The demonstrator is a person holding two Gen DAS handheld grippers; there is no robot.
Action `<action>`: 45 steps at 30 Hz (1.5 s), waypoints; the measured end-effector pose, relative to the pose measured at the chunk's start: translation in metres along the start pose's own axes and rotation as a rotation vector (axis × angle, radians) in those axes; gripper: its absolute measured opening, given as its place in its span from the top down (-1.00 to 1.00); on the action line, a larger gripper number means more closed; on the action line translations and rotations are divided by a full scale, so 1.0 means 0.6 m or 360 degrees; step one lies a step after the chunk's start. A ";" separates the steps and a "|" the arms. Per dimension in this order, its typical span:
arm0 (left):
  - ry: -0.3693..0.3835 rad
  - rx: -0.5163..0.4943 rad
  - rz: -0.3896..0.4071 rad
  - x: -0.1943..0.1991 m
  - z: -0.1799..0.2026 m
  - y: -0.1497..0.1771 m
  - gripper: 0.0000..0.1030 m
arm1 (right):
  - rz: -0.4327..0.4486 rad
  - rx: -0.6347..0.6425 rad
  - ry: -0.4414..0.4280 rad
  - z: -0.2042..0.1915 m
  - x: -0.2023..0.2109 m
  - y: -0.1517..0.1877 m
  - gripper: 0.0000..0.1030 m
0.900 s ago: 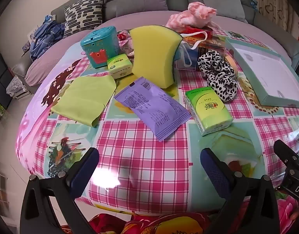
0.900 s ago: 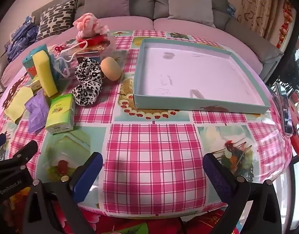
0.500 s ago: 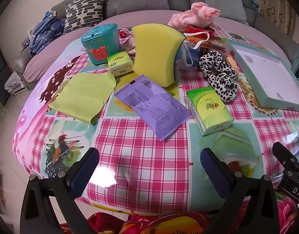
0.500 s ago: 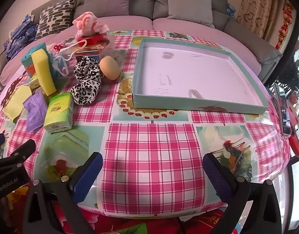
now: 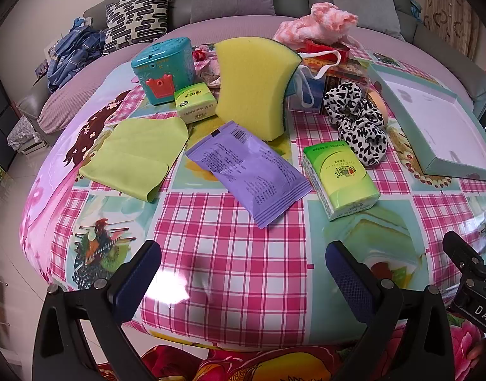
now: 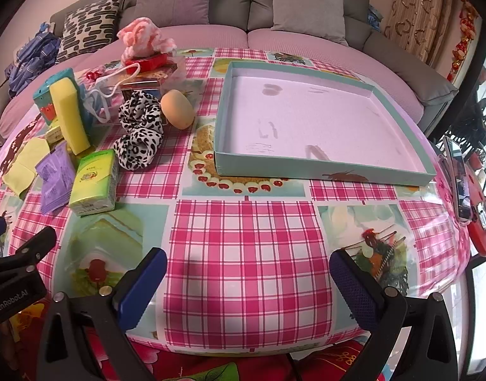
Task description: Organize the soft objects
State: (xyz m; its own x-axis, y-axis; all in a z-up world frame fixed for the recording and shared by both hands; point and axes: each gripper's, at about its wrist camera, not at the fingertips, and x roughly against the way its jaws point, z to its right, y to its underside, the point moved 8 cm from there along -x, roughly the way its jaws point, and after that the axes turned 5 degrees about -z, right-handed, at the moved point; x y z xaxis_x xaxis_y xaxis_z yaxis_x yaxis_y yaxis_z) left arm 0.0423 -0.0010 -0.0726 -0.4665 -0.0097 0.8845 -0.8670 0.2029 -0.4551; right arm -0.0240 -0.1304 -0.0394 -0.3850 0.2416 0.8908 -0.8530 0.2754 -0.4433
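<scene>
The left gripper (image 5: 243,273) is held with its 2 blue-padded fingers spread wide and nothing between them, low over the near edge of the pink-checked tablecloth (image 5: 217,254). The right gripper (image 6: 247,277) is likewise spread and empty. The soft items are grouped ahead of the left gripper and off to the left of the right gripper. Closest ahead of the left gripper lies the flat purple plastic sachet (image 5: 247,170); its long axis runs diagonally, from far-left to near-right, across the line of the fingers. Just to the right of it lies the green tissue pack (image 5: 339,179), and to the left the folded yellow-green cloth (image 5: 135,155). Beyond them the upright yellow sponge (image 5: 257,84) and the leopard-print fabric scrunchie (image 5: 357,120) are seen. The shallow teal cardboard tray (image 6: 322,163) sits empty straight ahead of the right gripper, well apart from the pile. The left gripper is judged nearer to every soft item, so a first pick would probably fall to it, with a wrist turn needed to meet the sachet across its narrow side
</scene>
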 end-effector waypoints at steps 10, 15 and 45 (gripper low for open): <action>0.0007 -0.0003 -0.0019 -0.005 -0.005 0.000 -1.00 | -0.0004 0.0005 0.0008 -0.001 -0.002 0.001 -1.00; 0.0008 -0.0004 -0.0020 -0.005 -0.005 0.000 -1.00 | -0.0006 0.0006 0.0010 0.000 -0.003 0.001 -1.00; 0.0003 -0.0010 -0.0040 -0.011 -0.007 0.004 -1.00 | -0.0028 0.0025 0.0030 -0.002 -0.007 0.002 -1.00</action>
State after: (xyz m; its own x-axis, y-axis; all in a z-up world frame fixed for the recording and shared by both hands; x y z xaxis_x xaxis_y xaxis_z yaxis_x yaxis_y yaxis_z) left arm 0.0442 0.0036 -0.0787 -0.4445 -0.0130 0.8957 -0.8773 0.2086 -0.4323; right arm -0.0229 -0.1298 -0.0441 -0.3632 0.2546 0.8962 -0.8649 0.2655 -0.4259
